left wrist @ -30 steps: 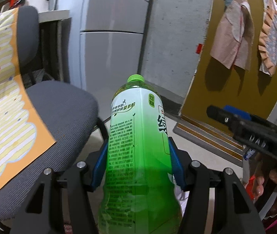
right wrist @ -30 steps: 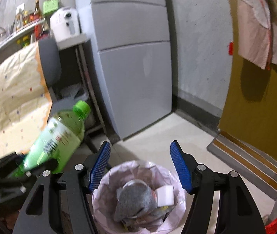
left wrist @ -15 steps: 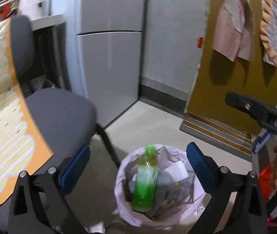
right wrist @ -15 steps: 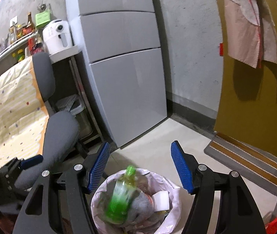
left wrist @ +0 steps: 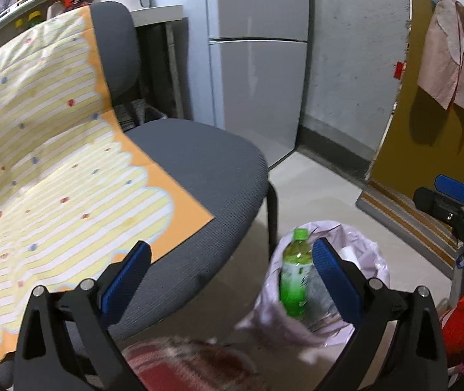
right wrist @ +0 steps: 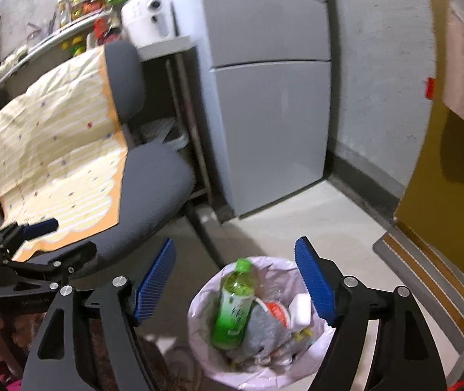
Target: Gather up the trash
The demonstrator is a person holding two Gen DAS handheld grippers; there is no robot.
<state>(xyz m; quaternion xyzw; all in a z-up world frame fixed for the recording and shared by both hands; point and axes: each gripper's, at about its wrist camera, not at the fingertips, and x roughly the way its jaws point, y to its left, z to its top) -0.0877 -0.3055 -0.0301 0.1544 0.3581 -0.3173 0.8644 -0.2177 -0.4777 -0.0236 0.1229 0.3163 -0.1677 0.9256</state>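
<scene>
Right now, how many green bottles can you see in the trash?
1. The green bottle leans on the left side of the trash bin, cap up, on gray trash. More may hide underneath.

Dim indoor light, soft glare on fridge [left wrist: 258, 88], dark shadow on yellow door [right wrist: 453, 150], slight motion blur, strong fisheye bending, black vignette at corners, near foreground unsharp

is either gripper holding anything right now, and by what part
Nothing is held. The left gripper and right gripper are both open and empty; the green bottle lies in the trash bin.
</scene>
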